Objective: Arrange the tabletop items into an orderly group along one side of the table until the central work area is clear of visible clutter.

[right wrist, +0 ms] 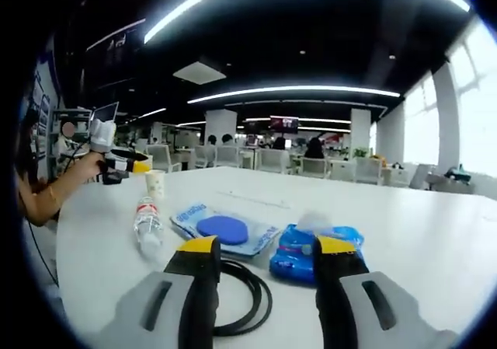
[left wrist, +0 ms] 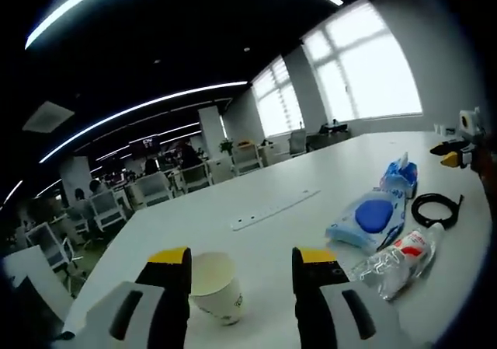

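My left gripper (left wrist: 242,260) stands open low over the white table (left wrist: 311,174). A white paper cup (left wrist: 216,287) sits upright between its jaws, close to the left one and clear of the right one. To the right lie a wet-wipes pack with a blue lid (left wrist: 365,221), a blue tissue pack (left wrist: 400,176), a coiled black cable (left wrist: 436,207) and a clear water bottle (left wrist: 396,257) on its side. My right gripper (right wrist: 266,248) is open above the black cable (right wrist: 241,291), with the blue pack (right wrist: 307,252), wipes pack (right wrist: 223,228), bottle (right wrist: 147,225) and cup (right wrist: 155,182) beyond.
A flat white strip (left wrist: 276,209) lies mid-table. The right gripper (left wrist: 458,151) shows at the far table edge. A person's arm (right wrist: 54,190) holds the left gripper (right wrist: 116,162) by the cup. Office chairs (left wrist: 101,205) and desks surround the table; windows (left wrist: 365,69) stand behind.
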`<control>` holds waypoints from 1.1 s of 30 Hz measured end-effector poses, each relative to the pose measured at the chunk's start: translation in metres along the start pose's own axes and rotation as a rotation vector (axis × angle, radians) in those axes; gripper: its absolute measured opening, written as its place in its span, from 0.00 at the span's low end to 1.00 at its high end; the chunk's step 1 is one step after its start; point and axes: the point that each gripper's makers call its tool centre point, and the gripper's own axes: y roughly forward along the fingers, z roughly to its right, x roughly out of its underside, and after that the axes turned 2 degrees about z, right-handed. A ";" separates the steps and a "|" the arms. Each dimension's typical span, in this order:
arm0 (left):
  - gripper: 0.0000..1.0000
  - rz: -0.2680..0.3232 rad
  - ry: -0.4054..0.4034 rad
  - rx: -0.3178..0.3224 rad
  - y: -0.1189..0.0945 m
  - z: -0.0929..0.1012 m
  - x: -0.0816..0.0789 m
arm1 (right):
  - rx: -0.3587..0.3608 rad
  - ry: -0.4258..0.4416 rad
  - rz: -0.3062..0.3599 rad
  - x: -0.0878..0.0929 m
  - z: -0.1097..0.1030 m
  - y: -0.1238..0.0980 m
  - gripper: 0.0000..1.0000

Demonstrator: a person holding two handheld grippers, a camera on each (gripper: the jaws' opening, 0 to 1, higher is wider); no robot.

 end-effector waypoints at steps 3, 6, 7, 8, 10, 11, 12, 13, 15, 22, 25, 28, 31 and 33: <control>0.52 0.004 -0.018 -0.007 -0.001 -0.004 0.002 | -0.003 0.012 0.002 0.000 0.000 -0.005 0.48; 0.53 0.001 -0.028 -0.006 -0.001 -0.006 0.003 | -0.005 0.022 0.002 0.000 0.000 -0.009 0.50; 0.55 0.000 -0.029 -0.002 -0.002 -0.005 0.004 | -0.010 0.024 0.004 -0.001 -0.001 -0.011 0.50; 0.56 -0.006 -0.032 0.011 -0.002 -0.004 0.005 | -0.011 0.026 0.008 -0.002 -0.001 -0.013 0.50; 0.58 -0.006 -0.042 0.013 -0.002 -0.005 0.007 | -0.018 0.027 0.010 -0.003 -0.002 -0.015 0.50; 0.58 -0.007 -0.045 0.014 -0.003 -0.006 0.008 | -0.020 0.027 0.009 -0.004 -0.002 -0.016 0.51; 0.58 -0.007 -0.048 0.015 -0.003 -0.007 0.009 | -0.021 0.026 0.007 -0.004 -0.002 -0.018 0.52; 0.59 -0.006 -0.053 0.017 -0.003 -0.008 0.009 | -0.021 0.023 0.007 -0.004 -0.003 -0.019 0.52; 0.59 -0.014 -0.066 0.025 -0.003 -0.009 0.013 | -0.030 0.019 0.001 -0.005 -0.004 -0.024 0.54; 0.60 -0.036 -0.089 0.026 0.000 -0.013 0.022 | -0.049 0.024 0.001 -0.006 -0.010 -0.038 0.55; 0.61 -0.052 -0.079 0.031 0.003 -0.011 0.027 | -0.062 0.018 -0.009 -0.004 -0.013 -0.042 0.55; 0.61 -0.051 -0.098 0.037 0.006 -0.011 0.029 | -0.065 0.017 -0.011 -0.003 -0.014 -0.047 0.55; 0.61 -0.039 -0.092 0.012 0.007 -0.017 0.028 | -0.066 0.021 -0.010 -0.002 -0.014 -0.052 0.55; 0.61 -0.033 -0.098 0.004 0.008 -0.020 0.029 | -0.060 0.024 -0.011 -0.002 -0.013 -0.055 0.55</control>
